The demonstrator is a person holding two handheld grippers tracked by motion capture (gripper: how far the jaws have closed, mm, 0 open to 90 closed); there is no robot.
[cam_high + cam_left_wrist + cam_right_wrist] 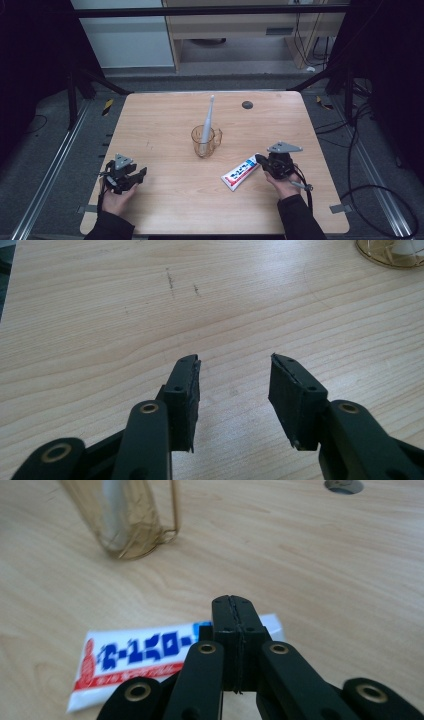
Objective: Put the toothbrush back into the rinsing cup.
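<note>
Right gripper [233,602] fingers pressed together above toothpaste tube [140,662], blue Japanese lettering unreadable; left gripper [235,365] fingers wide

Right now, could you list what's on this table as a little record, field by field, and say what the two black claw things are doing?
Surface: wooden table
Cup: clear amber cup, upright near the middle
In the cup: white toothbrush, leaning, head up
Tube: toothpaste tube, lying flat
Left gripper: jaws apart, nothing between them, over bare wood
Right gripper: jaws pressed together; whether they pinch the tube's end, I cannot tell
Hole: small dark round hole near the far edge
</note>
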